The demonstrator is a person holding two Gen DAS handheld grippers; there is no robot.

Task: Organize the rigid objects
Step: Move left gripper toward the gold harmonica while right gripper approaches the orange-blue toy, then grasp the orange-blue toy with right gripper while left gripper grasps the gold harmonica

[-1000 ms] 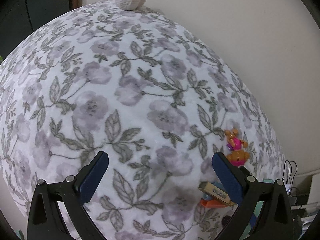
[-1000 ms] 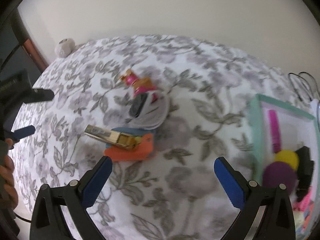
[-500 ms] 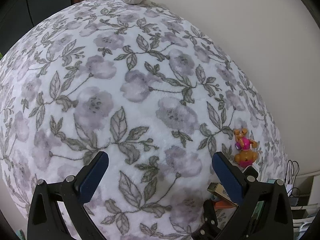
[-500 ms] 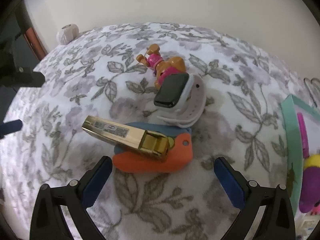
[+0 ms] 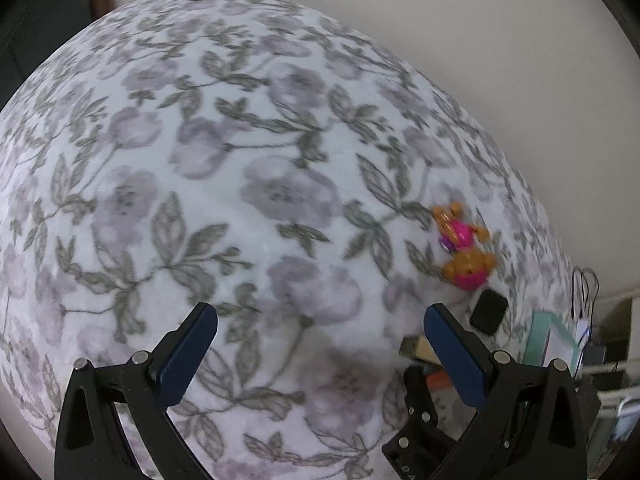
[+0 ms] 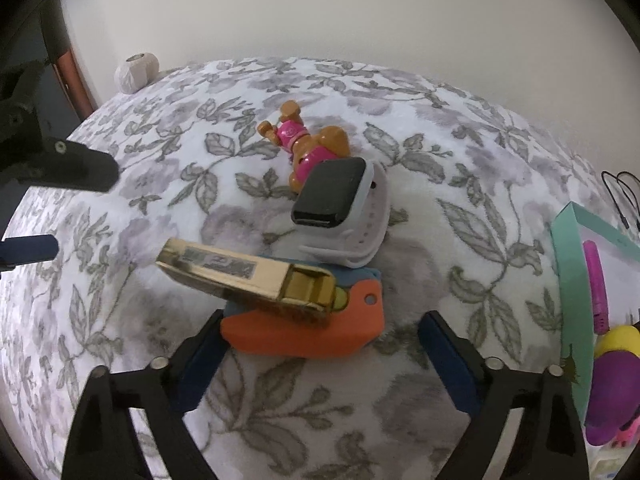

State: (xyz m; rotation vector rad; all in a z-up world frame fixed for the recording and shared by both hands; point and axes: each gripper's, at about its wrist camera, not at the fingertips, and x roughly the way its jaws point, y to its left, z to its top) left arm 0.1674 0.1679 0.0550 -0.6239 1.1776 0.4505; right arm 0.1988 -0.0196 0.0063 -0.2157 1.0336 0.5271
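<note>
From where I sit the sorting looks partly done: the teal box at the right edge of the bed already holds several items, a pink comb-like piece, a yellow ball and a purple round thing among them, though I cannot make out the rest. 4 things are left on the floral blanket: an orange flat piece with a blue layer under it, a gold clip-like bar lying tilted across its top, a white-strapped smartwatch touching its far side, and an orange-and-pink toy dog just beyond the watch. My right gripper points down at the near edge of the orange piece, its jaws closing with that edge between them; the pads do not press on it yet, so nothing is held. My left gripper hangs over bare blanket to the left, spread wide and empty. I judge the orange stack is the next pick, then watch and dog.
</note>
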